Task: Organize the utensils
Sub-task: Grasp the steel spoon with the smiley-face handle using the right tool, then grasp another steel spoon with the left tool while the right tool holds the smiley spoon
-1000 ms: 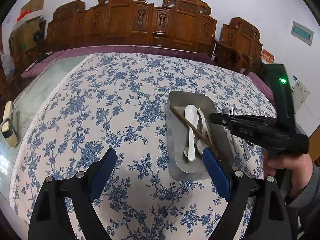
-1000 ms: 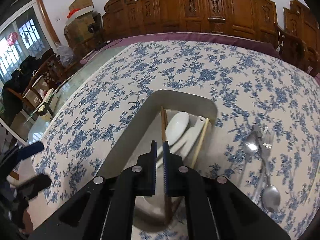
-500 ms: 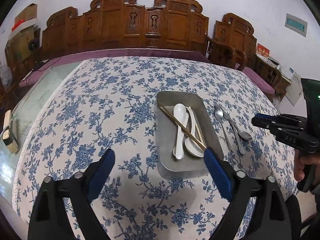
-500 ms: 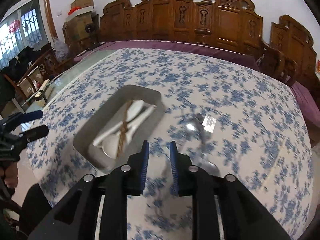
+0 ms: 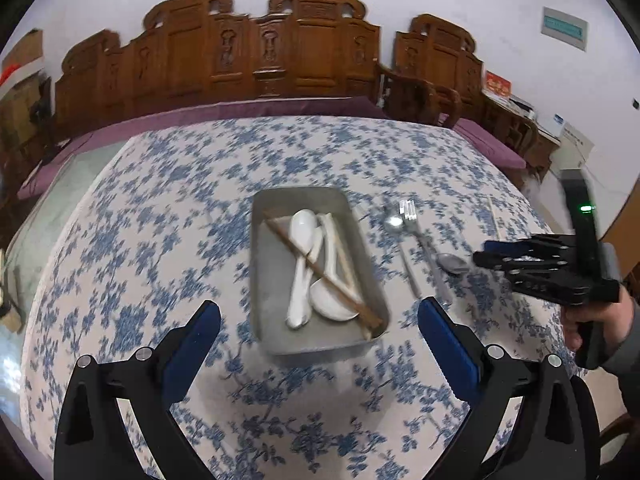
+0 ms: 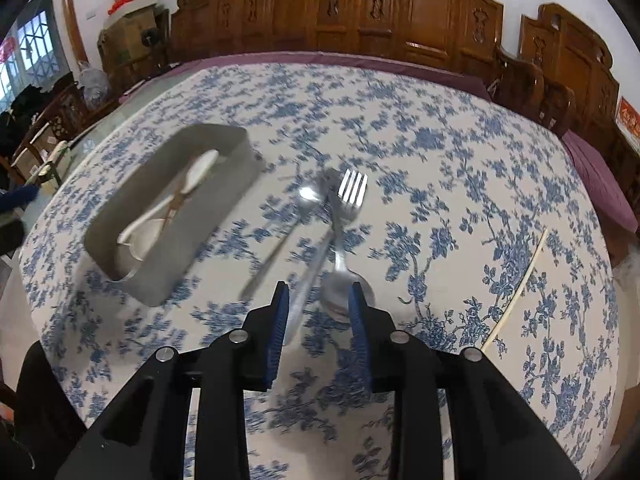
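Observation:
A grey metal tray (image 5: 264,280) (image 6: 192,240) on the flowered tablecloth holds white ceramic spoons (image 5: 301,248) and brown chopsticks (image 5: 320,272). To its right lie two metal spoons (image 6: 344,284) (image 6: 312,196) and a metal fork (image 6: 352,188), also in the left wrist view (image 5: 408,216). A single pale chopstick (image 6: 520,280) lies further right. My right gripper (image 6: 320,312) is open and empty, just above the near spoon bowl and fork handle; it shows in the left wrist view (image 5: 486,259). My left gripper (image 5: 318,328) is wide open and empty, near the tray's front edge.
The table (image 6: 440,140) has a purple border at the far edge. Carved wooden chairs (image 5: 280,52) line the far side. A glass-topped section (image 5: 60,184) lies to the left, with boxes and clutter (image 6: 128,12) beyond.
My right gripper left the tray, swung right to the loose metal cutlery and opened its jaws wider. The left gripper stayed open and shifted slightly so the tray sits centred before it.

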